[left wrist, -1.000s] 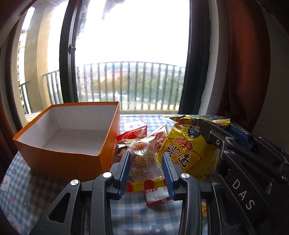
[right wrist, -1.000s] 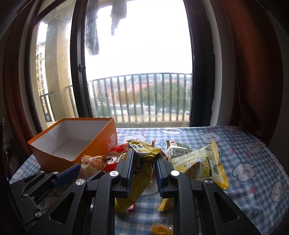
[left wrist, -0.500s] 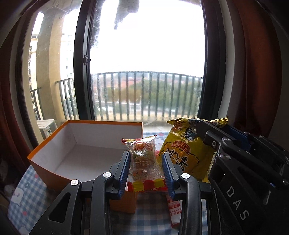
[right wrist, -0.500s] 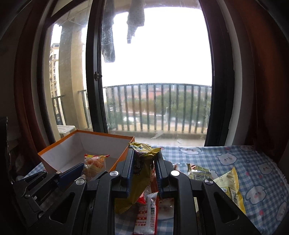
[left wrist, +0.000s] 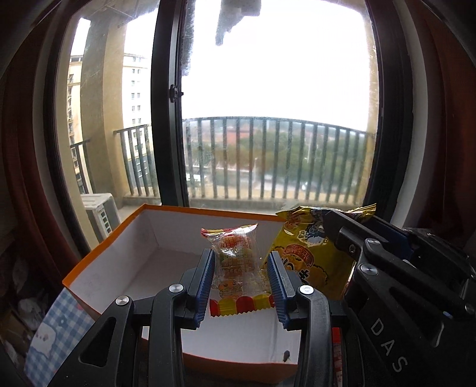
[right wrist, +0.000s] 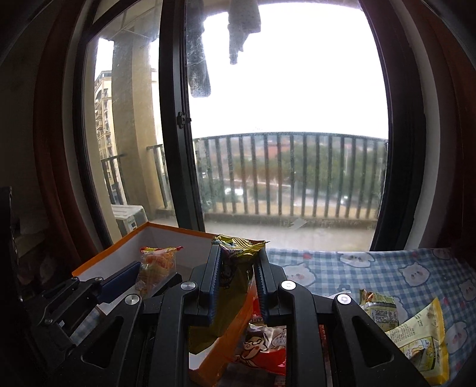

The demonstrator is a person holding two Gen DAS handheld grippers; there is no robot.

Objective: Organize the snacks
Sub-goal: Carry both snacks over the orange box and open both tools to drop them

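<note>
An open orange cardboard box with a white interior (left wrist: 125,262) is sitting at the left on the blue checked tablecloth (right wrist: 372,274). The left gripper (left wrist: 241,269) is grasping a clear plastic snack packet (left wrist: 235,262) over the box. The right gripper (right wrist: 238,268) is clenching a yellow foil snack bag (right wrist: 235,277) at the box's right wall. Pale yellow packets (right wrist: 416,333) are lying at the right.

This is a room in a high-rise flat. A table under a blue checked cloth with bear faces (right wrist: 372,268) stands against a tall dark-framed window (right wrist: 175,119). Outside lie a railed balcony (right wrist: 297,175), hanging laundry (right wrist: 244,26), an air-conditioner unit (left wrist: 99,211) and an apartment block (left wrist: 135,89). Dark red curtains (right wrist: 440,119) frame the glass.
</note>
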